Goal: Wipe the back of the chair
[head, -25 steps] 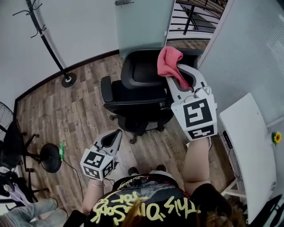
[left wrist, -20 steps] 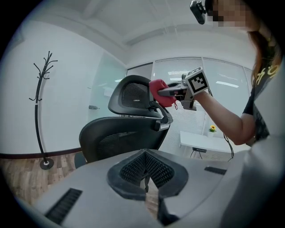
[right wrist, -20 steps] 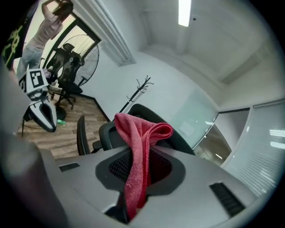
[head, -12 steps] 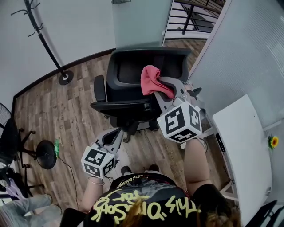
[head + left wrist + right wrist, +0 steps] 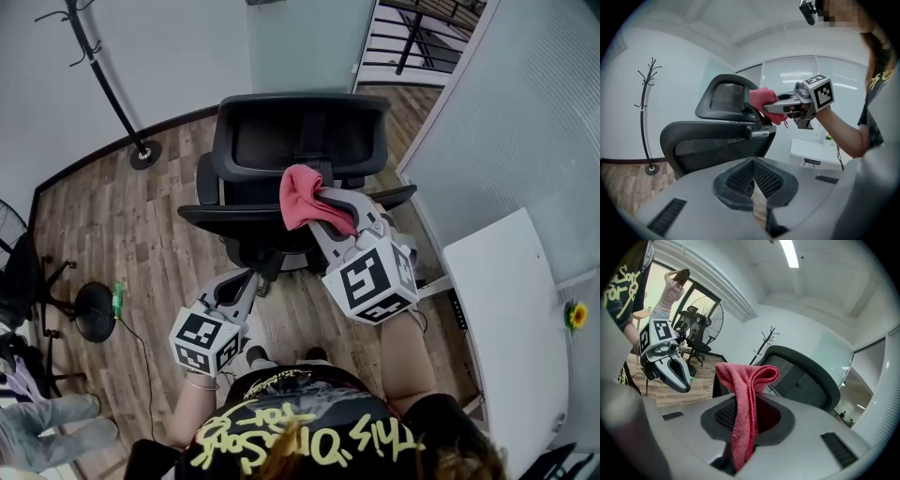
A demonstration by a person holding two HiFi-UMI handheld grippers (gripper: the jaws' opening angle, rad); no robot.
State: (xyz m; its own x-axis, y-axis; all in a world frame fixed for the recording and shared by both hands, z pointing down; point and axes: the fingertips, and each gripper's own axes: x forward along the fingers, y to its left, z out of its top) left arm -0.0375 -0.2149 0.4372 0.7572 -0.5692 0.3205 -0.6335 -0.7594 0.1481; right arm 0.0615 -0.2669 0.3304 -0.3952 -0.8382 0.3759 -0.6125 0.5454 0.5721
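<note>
A black mesh office chair [image 5: 281, 141] stands in front of me with its back toward me. Its backrest [image 5: 717, 140] and headrest [image 5: 726, 96] fill the left gripper view. A red cloth [image 5: 302, 195] hangs from my right gripper [image 5: 323, 204], which is shut on it. The cloth sits at the backrest's top edge, below the headrest. In the right gripper view the cloth [image 5: 745, 399] droops folded between the jaws of the right gripper [image 5: 745, 425]. My left gripper [image 5: 242, 281] is lower and to the left, behind the chair back and apart from it. The left gripper [image 5: 753, 180] is shut and holds nothing.
A coat stand [image 5: 141, 155] is at the back left, by the white wall. A white desk [image 5: 506, 309] lies on my right beside a glass partition. A floor fan [image 5: 94, 314] and another person's legs [image 5: 37, 431] are at the left on the wood floor.
My right gripper has brought the red cloth down and left, from over the chair's far right side to the backrest's top edge. The left gripper has hardly moved.
</note>
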